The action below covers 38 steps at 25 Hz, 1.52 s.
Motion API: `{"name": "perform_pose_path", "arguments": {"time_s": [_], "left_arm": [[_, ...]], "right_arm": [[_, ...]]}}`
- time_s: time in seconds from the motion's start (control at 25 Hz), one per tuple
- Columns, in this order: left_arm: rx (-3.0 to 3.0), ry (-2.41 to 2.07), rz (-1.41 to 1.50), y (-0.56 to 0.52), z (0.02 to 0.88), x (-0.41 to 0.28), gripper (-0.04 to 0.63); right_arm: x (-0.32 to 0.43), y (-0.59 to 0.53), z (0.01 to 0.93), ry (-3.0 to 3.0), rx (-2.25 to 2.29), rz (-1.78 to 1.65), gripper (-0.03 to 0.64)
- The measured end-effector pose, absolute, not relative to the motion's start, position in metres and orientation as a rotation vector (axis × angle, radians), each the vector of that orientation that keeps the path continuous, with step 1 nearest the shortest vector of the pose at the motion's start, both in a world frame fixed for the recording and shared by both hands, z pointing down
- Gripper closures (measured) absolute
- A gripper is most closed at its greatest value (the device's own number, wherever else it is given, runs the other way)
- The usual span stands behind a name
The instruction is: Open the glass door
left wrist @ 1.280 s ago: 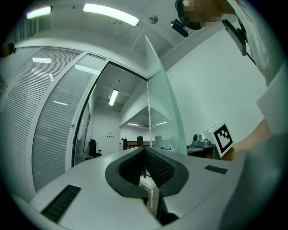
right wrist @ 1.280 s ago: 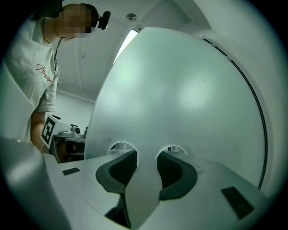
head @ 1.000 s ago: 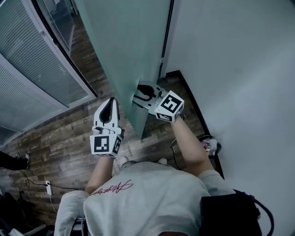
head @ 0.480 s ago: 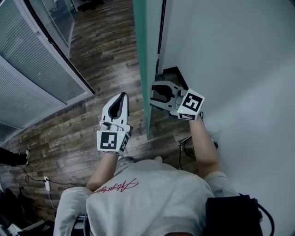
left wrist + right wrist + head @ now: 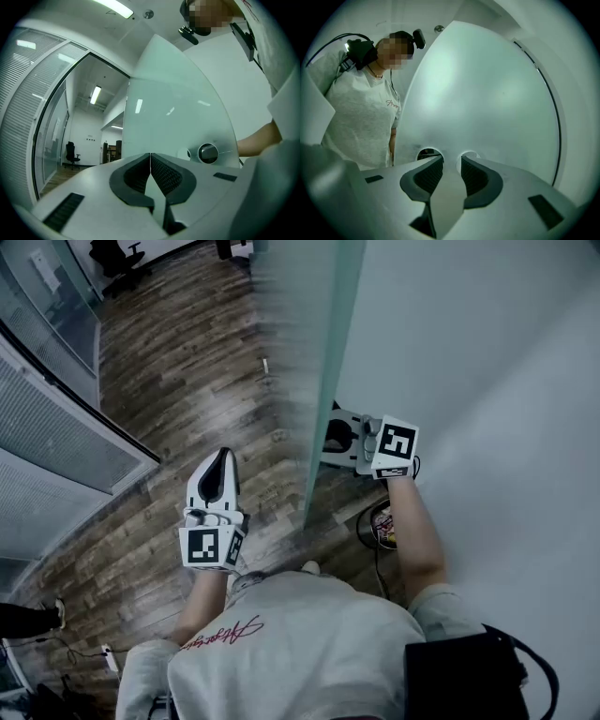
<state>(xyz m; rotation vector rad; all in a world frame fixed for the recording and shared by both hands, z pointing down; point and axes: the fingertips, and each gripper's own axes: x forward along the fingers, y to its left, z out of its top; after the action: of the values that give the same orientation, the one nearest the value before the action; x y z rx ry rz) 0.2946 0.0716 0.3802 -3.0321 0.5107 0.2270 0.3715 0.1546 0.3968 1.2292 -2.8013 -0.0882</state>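
The frosted glass door (image 5: 323,352) shows almost edge-on in the head view, running from the top down to the middle. My right gripper (image 5: 330,437) is on the door's right side and points at its face. In the right gripper view its tips (image 5: 452,159) sit close to the glass (image 5: 487,93), between two round fittings (image 5: 427,153). Its jaws are closing and I see nothing between them. My left gripper (image 5: 222,456) is shut and empty on the door's left side, apart from it. In the left gripper view its tips (image 5: 150,154) meet, and a round metal fitting (image 5: 207,153) shows on the door (image 5: 178,117).
A white wall (image 5: 487,381) stands close behind the door on the right. A small bin (image 5: 380,524) with a cable sits on the floor below my right arm. A glass partition with blinds (image 5: 56,437) lines the left, and dark wood floor (image 5: 187,381) lies ahead.
The door has swung from showing its broad face to nearly edge-on, toward the right wall. Both grippers and the person have moved forward with it, the right gripper staying at the door's face.
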Motion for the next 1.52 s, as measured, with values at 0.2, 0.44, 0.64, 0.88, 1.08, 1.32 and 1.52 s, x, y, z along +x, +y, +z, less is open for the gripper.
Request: {"name": "perform_pose_path", "arguments": {"time_s": [0.2,0.44,0.64,0.88,1.08,1.32,1.52], "left_arm": [[-3.041,0.423,0.217,0.085,0.381,0.322,0.578],[-3.072,0.289,0.22,0.118,0.379,0.357,0.578],[-3.075,0.12,0.271,0.154,0.366,0.395,0.578],[-3.09,-0.011,0.335,0.193,0.357,0.417,0.578],[-3.101,-0.135,0.37,0.216,0.364,0.428,0.578],[-3.143,-0.251,0.371,0.242,0.367,0.445,0.578],[-3.126,-0.368,0.388,0.262,0.356,0.453,0.578]], "right_arm": [[0.449,0.191,0.393,-2.632,1.513,-0.103,0.529],[0.486,0.24,0.381,-2.412,1.766,-0.142,0.58],[0.517,0.29,0.379,-2.218,2.012,-0.152,0.592],[0.542,0.358,0.355,-1.766,2.461,-0.282,0.592],[0.527,0.393,0.354,-1.275,2.684,-0.303,0.592],[0.502,0.421,0.356,-0.978,2.87,-0.292,0.592],[0.483,0.428,0.345,-0.821,2.929,-0.298,0.592]]}}
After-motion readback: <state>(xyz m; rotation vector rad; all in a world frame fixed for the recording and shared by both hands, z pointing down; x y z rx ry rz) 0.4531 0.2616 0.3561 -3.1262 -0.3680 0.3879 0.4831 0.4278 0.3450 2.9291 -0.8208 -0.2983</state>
